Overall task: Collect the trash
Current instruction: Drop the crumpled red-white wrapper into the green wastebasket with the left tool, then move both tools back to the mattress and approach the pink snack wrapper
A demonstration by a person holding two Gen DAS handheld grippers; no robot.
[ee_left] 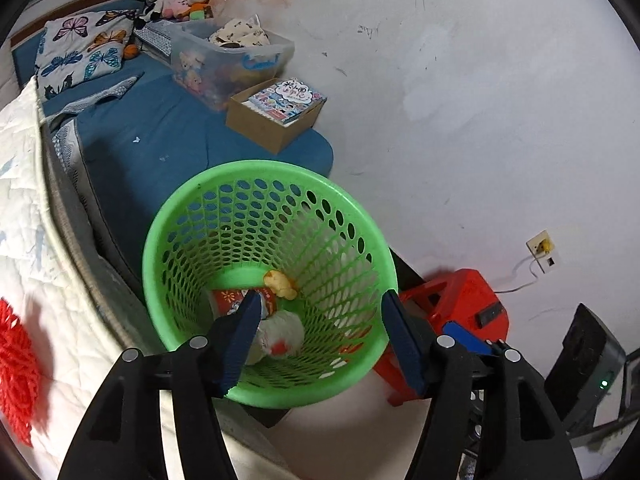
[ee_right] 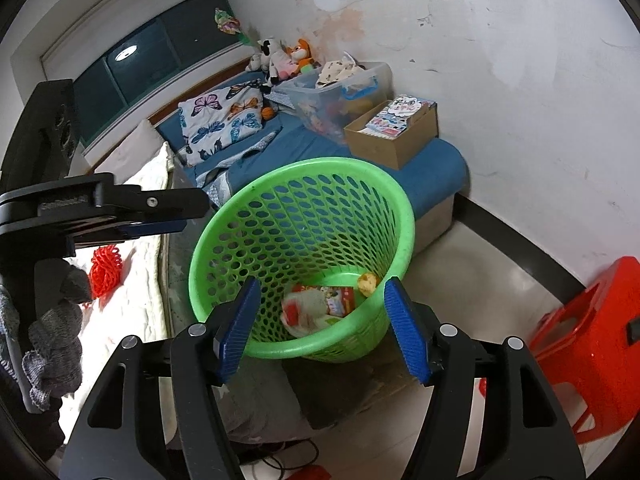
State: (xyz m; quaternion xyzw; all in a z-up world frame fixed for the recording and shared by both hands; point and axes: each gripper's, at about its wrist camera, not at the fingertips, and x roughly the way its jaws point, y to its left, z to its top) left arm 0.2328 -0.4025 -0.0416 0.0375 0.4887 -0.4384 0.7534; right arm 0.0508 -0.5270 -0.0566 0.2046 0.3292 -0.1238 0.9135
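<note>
While both devices hang above the round green perforated plastic basket [ee_left: 224, 216], the left hand-held gripper [ee_left: 318, 340] points down and forward into its mouth, blue ribbed fingers [ee_left: 240, 336] spread wide with nothing between them. The right hand-held gripper [ee_right: 320, 328] takes much the same downward tilt from a little further back, its blue pads [ee_right: 404, 332] equally far apart and empty, straddling the near rim. In the right wrist view the left device shows side-on at the left edge, level and aimed toward the basket, with a grey knitted glove [ee_right: 52, 356] on the hand that carries it. The basket stands upright on the pale floor [ee_right: 480, 264], mouth upward, just beside the foot of the blue-sheeted bed [ee_right: 432, 176]. At its bottom lies the trash: a red printed snack packet [ee_right: 340, 300] lying flat with its long axis running across the base, a crumpled white wrapper with a red patch [ee_left: 280, 340] partly over it, and a small yellow crumpled lump [ee_left: 280, 284] near the far wall (what it is made of I cannot tell). A red plastic stool [ee_right: 592, 344] stands to the right, apart from the basket.
</note>
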